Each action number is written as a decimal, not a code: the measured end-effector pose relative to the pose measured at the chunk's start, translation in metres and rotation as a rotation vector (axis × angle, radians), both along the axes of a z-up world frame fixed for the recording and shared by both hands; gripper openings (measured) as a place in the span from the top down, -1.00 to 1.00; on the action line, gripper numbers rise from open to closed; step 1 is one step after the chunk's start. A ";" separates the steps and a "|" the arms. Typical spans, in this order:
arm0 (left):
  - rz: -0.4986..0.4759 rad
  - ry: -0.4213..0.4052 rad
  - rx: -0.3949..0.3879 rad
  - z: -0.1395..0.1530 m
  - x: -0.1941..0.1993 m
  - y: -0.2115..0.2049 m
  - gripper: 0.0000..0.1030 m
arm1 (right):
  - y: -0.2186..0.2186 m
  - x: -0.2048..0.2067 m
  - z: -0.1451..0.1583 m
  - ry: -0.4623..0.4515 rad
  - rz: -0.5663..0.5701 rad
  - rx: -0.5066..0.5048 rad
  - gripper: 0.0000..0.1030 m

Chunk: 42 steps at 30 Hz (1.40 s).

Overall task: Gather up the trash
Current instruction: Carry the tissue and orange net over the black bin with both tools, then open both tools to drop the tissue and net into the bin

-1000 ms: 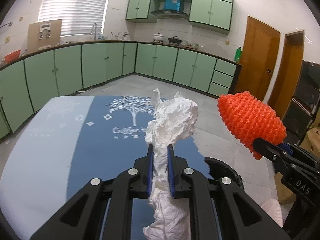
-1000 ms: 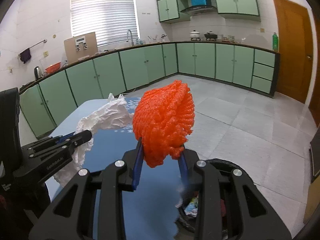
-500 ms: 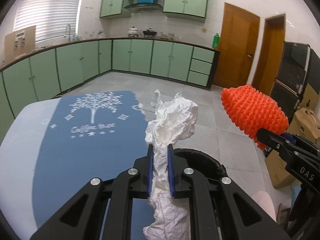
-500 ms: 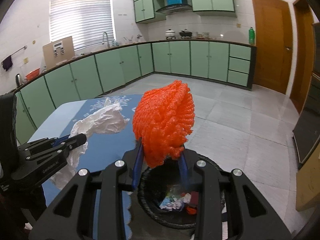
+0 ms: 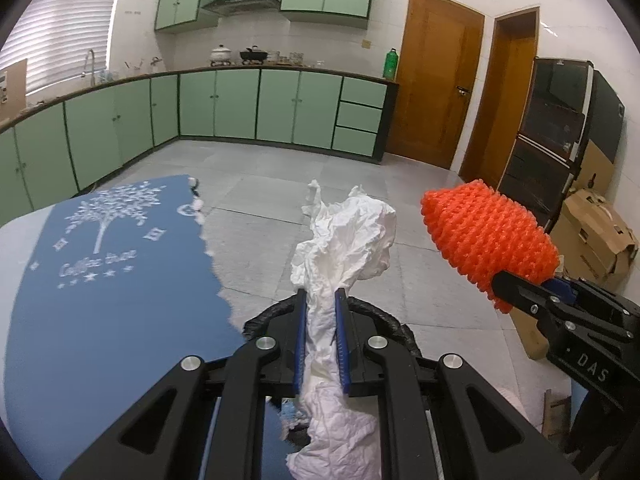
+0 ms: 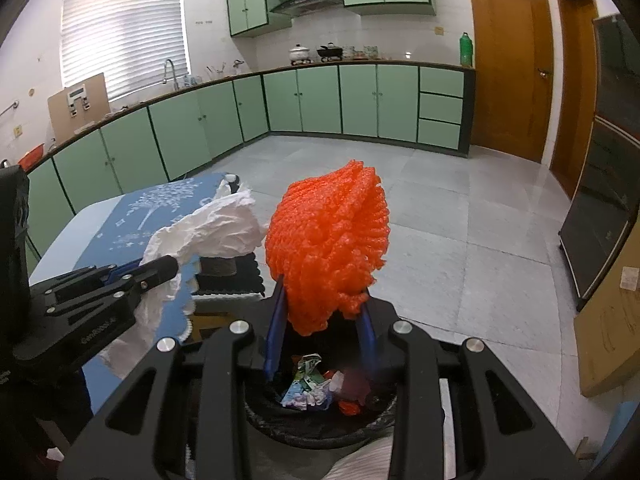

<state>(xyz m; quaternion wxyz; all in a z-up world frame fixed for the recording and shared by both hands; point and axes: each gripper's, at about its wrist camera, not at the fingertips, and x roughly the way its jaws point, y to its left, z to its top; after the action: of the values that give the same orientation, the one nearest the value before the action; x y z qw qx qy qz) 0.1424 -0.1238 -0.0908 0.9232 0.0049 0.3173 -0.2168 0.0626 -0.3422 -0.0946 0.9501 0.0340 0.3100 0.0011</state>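
Observation:
My left gripper point(image 5: 321, 300) is shut on a crumpled white paper point(image 5: 348, 236), which sticks up past the blue pads and hangs below them. To its right, my right gripper point(image 6: 323, 300) is shut on an orange foam net point(image 6: 328, 240). The same orange net point(image 5: 486, 236) shows at the right of the left wrist view, and the white paper point(image 6: 208, 232) at the left of the right wrist view. Below both grippers stands a black-lined trash bin point(image 6: 316, 430) holding several scraps. Its rim point(image 5: 384, 316) peeks out behind the left fingers.
A table with a blue tree-print cloth point(image 5: 108, 280) lies to the left, its edge next to the bin. Grey tiled floor point(image 6: 460, 248) stretches ahead to green cabinets point(image 6: 320, 104). Cardboard boxes point(image 5: 596, 232) and a dark cabinet point(image 5: 560, 128) stand at the right.
Both grippers have swung right, off the blue table and over the floor, each keeping its trash. The bin has come into view beneath them.

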 end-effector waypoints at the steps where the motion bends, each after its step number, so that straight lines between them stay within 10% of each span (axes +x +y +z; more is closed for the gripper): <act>1: -0.005 -0.001 0.001 -0.002 0.003 -0.004 0.75 | -0.002 0.002 -0.003 0.003 -0.005 -0.005 0.41; 13: -0.044 0.034 -0.002 -0.034 0.041 -0.046 0.73 | -0.022 0.029 -0.037 0.081 -0.054 0.003 0.40; 23: -0.035 0.077 0.015 -0.048 0.053 -0.041 0.30 | -0.025 0.050 -0.063 0.157 -0.073 0.004 -0.09; 32: 0.003 0.060 -0.007 -0.032 0.050 -0.017 0.03 | -0.019 0.042 -0.046 0.126 -0.074 -0.004 -0.77; 42: 0.025 0.026 -0.013 0.004 0.027 0.023 -0.53 | -0.002 0.017 -0.004 0.079 -0.056 0.066 -0.85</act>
<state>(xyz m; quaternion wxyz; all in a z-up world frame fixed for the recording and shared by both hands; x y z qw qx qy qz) 0.1695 -0.1006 -0.0866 0.9216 -0.0081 0.3280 -0.2073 0.0801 -0.3439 -0.0988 0.9351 0.0740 0.3461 -0.0166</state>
